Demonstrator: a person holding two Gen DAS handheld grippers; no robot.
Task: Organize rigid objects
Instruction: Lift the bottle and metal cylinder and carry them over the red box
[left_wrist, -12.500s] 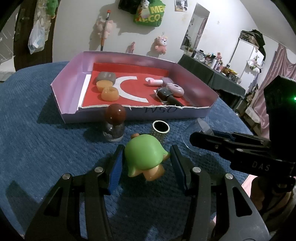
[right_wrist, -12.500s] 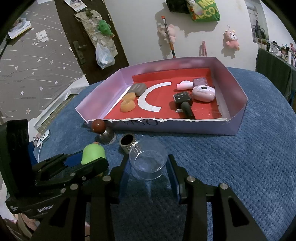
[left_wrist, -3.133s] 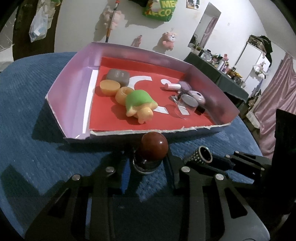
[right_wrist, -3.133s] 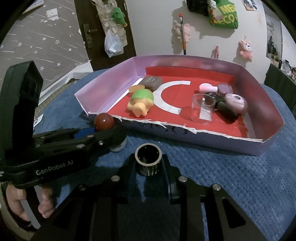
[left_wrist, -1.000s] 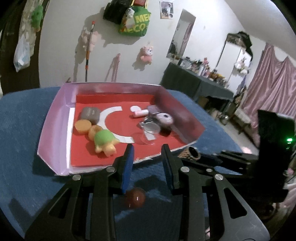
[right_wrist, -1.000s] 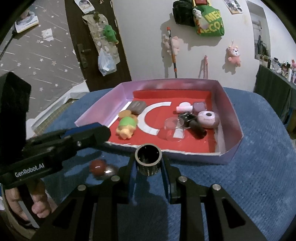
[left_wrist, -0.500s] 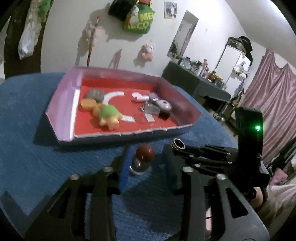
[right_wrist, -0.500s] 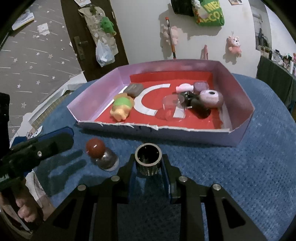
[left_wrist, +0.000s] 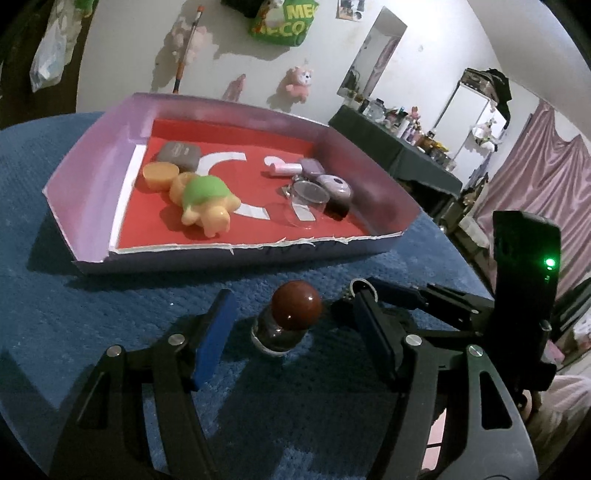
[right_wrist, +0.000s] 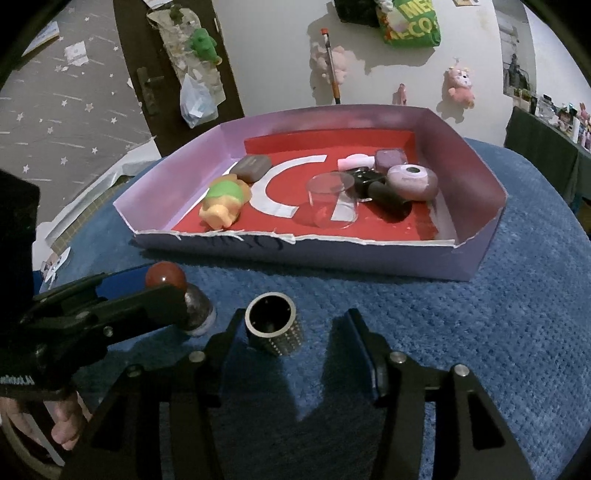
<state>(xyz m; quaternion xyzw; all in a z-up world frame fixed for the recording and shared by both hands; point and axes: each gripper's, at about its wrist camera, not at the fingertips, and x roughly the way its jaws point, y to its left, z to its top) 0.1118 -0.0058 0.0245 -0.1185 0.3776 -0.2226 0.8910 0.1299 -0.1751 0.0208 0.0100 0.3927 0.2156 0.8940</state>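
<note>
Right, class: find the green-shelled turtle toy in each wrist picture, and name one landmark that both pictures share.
Left wrist view: the turtle toy lies left of centre, inside the tray, beside an orange disc.
Right wrist view: the turtle toy lies upper left of centre, near the tray's front left corner.
Shared landmark: the clear cup in the tray, to the turtle's right.

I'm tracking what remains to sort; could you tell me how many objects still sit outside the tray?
2: the red-topped bottle between the left claw's open fingers, and the studded metal ring between the right claw's.
</note>
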